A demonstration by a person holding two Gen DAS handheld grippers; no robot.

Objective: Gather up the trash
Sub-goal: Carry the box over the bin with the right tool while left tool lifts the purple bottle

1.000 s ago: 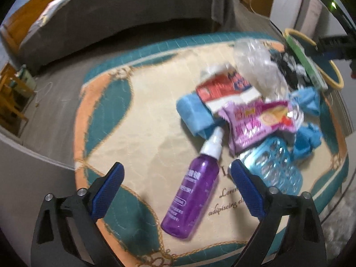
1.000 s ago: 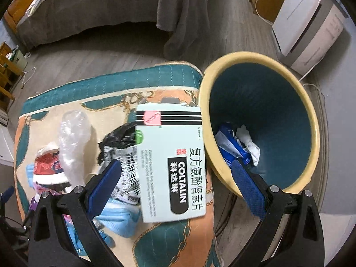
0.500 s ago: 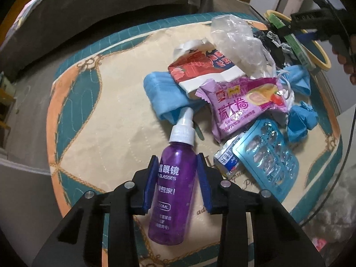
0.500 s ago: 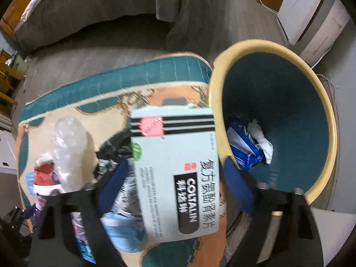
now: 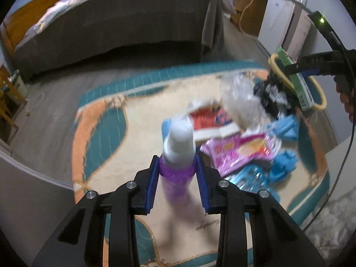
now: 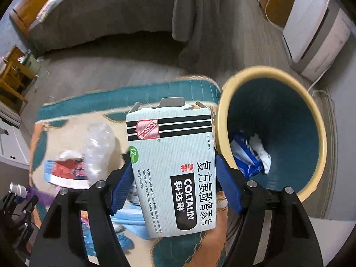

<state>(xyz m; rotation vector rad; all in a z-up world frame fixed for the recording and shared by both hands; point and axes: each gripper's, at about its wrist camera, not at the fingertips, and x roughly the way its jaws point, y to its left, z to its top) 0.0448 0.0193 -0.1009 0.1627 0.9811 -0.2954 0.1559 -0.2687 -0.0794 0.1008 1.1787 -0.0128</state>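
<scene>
Since a moment ago: my left gripper (image 5: 177,166) has closed on the purple spray bottle (image 5: 178,155) and lifted it off the rug; half a second back the bottle lay flat between the pads. My right gripper (image 6: 172,178) has clamped the box it only bracketed a second ago.

Left gripper: blue pads pressed on both sides of the bottle just under its white cap, which points up and away from the camera; the lower body is a purple blur.

Rug (image 5: 100,133): cream, orange and teal, spread below the raised bottle, near the bed (image 5: 111,22).

Trash pile, left view: red and white wrapper (image 5: 211,120), clear plastic bag (image 5: 240,95), pink snack packet (image 5: 238,151), teal blister pack (image 5: 249,175), crumpled blue pieces (image 5: 284,162), all touching or overlapping on the rug's right half.

Right gripper: blue pads tight on both long edges of the Coltalin medicine box (image 6: 173,166), held above the rug's corner, its torn flap end pointing away from me.

Trash bin (image 6: 320,133): yellow rim, teal inside, just right of the box, beside the rug; a blue packet (image 6: 244,155) and white crumpled paper (image 6: 262,153) lie at its bottom.

Far right: white appliance (image 6: 316,29) on the floor, well apart from the bin.
</scene>
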